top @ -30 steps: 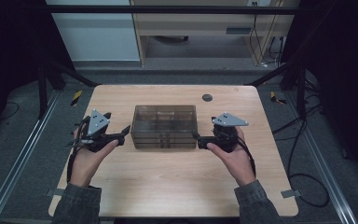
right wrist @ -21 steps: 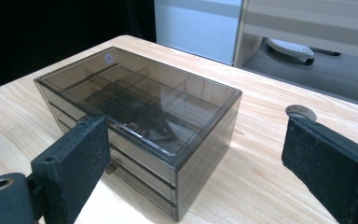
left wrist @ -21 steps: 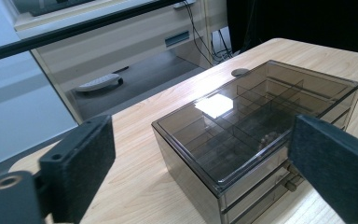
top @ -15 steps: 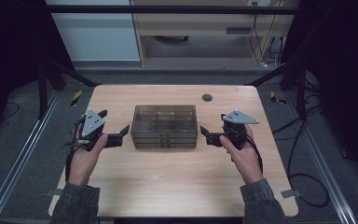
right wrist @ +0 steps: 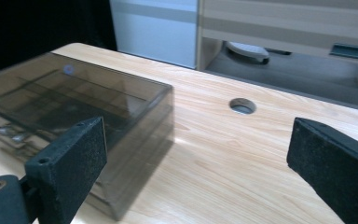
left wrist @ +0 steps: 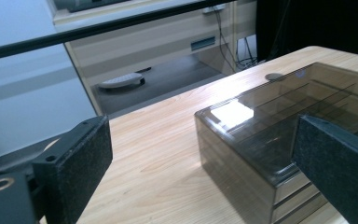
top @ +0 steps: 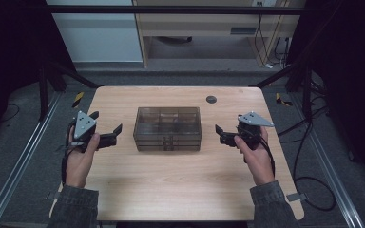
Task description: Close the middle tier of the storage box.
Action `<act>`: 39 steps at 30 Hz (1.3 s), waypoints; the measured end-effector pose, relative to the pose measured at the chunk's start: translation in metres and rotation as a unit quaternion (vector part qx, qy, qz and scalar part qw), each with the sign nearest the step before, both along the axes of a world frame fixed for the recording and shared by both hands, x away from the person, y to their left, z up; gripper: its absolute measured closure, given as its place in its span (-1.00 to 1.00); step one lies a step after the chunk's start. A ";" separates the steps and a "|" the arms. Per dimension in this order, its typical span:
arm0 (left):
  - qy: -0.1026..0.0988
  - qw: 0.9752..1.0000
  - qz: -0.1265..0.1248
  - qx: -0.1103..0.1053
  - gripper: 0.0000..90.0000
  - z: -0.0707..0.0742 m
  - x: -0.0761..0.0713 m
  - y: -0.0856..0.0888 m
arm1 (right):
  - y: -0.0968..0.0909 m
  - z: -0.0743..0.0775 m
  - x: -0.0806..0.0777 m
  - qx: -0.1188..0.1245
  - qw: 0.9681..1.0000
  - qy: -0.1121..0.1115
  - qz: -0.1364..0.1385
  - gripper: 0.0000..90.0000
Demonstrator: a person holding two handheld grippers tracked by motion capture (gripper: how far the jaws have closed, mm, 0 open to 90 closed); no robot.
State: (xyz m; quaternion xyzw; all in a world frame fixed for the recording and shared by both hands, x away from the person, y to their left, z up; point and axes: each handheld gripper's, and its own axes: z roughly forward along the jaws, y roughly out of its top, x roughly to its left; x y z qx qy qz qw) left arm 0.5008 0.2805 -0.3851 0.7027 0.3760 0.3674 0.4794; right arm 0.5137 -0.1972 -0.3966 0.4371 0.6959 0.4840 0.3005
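Smoked translucent plastic drawer box [top: 168, 128], rectangular, divided inside into compartments, with shallow drawer fronts on the near side, sitting at the middle of a pale wood-grain table [top: 171, 190] with rounded corners and a round cable hole [top: 211, 99] toward the far edge. Beyond, grey floor, a light cabinet [top: 95, 28] and a wooden desk [top: 209, 23] along the wall; metal rails at either side. Left gripper [top: 105, 133] just beside the box's left end, apart from it, jaws just opened wide, nothing between the pads. Right gripper [top: 220, 134] near the right end, also clear of it, jaws spread wide and empty. Matte black, grainy pads [left wrist: 74, 158] on both.
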 end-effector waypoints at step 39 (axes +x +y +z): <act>0.049 0.994 0.070 0.062 -0.89 -0.083 0.029 0.024 | -0.048 -0.073 0.024 -0.057 0.994 0.045 -0.082 -0.83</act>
